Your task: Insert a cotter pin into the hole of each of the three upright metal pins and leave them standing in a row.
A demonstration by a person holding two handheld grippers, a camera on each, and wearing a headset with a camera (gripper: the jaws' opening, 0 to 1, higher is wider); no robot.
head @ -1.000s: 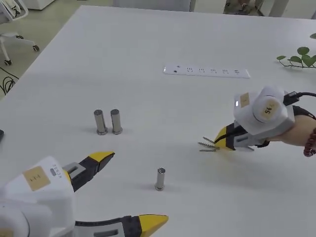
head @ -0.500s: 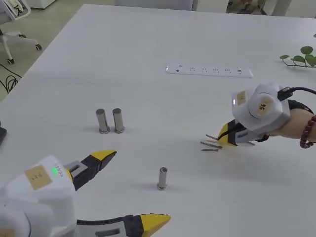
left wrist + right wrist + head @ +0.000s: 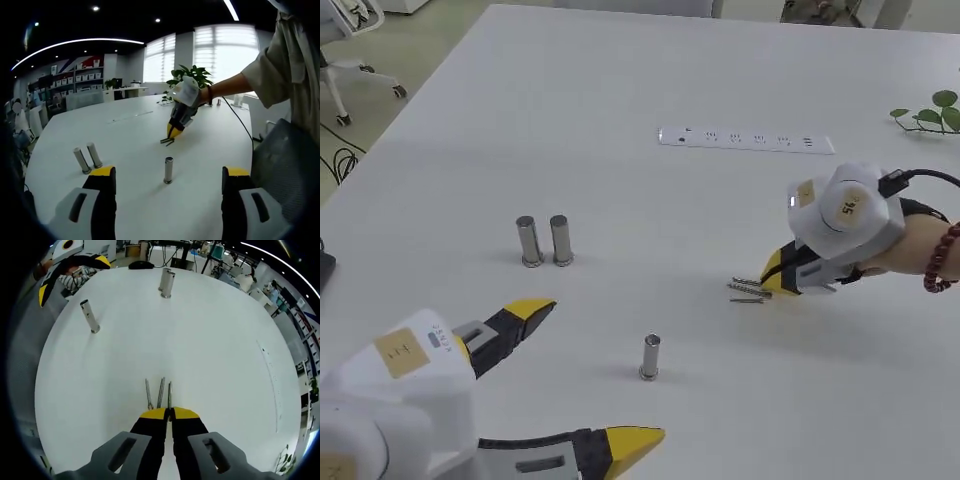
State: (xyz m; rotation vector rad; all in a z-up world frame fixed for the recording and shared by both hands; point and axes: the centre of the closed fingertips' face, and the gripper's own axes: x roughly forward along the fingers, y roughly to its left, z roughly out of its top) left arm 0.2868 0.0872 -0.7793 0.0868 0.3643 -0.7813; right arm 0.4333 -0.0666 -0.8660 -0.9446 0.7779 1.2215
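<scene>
Your left hand-held gripper point(image 3: 588, 372) hangs low at the near left, jaws spread wide, nothing in them. Beyond it, two metal pins point(image 3: 529, 241) stand upright side by side, almost touching. The third pin point(image 3: 650, 356) stands alone nearer you, well apart from that pair, and in the left gripper view it sits squarely between the open jaws. Moving right, the three cotter pins point(image 3: 748, 290) lie flat on the worktop point(image 3: 620, 120) in a loose fan. Their long axes run straight out from the tips of your right hand-held gripper point(image 3: 772, 281), roughly toward the lone pin. That gripper is closed, tips right at the cotter pins' near ends; whether one is pinched, I can't tell. The right is clearly the nearer hand to them. No upright pin looks fitted yet. The worktop is smooth, white and flat, with a power strip point(image 3: 747, 140) farther back and plant leaves point(image 3: 930, 108) at the right edge, in an open office.
</scene>
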